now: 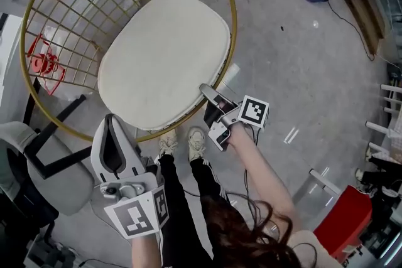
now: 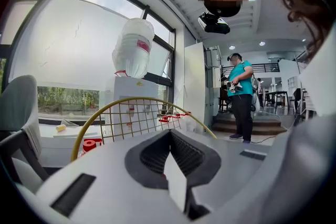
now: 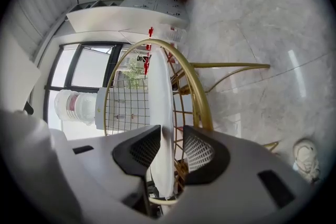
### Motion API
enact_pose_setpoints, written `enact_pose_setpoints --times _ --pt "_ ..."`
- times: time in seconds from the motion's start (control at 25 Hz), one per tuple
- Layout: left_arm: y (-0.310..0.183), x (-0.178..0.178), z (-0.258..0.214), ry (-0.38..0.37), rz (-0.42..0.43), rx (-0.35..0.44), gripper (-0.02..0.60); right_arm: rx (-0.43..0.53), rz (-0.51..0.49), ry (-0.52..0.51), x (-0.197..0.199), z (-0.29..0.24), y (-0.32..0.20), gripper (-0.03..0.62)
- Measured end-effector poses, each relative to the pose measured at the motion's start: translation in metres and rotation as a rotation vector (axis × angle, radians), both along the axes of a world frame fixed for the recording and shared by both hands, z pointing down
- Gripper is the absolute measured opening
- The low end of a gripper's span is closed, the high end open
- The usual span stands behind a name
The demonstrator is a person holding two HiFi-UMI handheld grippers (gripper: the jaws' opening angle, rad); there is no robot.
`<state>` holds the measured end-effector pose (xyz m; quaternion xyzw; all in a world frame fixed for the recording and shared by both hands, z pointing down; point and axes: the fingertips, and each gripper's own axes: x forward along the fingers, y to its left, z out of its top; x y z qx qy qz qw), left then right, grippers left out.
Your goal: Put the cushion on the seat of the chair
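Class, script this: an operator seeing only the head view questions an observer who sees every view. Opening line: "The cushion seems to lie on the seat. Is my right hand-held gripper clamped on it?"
Observer: Seemingly not: the cushion edge stands between the jaws of the right hand-held gripper, with a gap beside one pad.
Operator: And the left?
Observer: The left hand-held gripper has its jaws together, nothing between.
Operator: What stands beyond the chair back?
Observer: A water dispenser with an upturned bottle.
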<state>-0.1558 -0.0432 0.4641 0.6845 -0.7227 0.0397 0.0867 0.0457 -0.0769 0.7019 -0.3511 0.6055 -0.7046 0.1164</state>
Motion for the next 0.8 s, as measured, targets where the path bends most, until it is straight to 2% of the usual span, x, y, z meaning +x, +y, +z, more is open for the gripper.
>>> enact_pose_setpoints --times 0.56,0.68,0.8 --pt "0.007 0.012 -0.013 -0.021 0.019 0.011 0.014 -0.084 0.099 0.084 0.059 0.018 0.028 0.124" --pt "0.007 0.016 -0.015 -0.017 0.029 0.008 0.014 -0.091 0.129 0.140 0.073 0.017 0.029 0.124" --pt "0.003 0.020 -0.025 -0.029 0.050 0.015 0.014 -0.055 0.155 0.229 0.091 0.004 0.023 0.124"
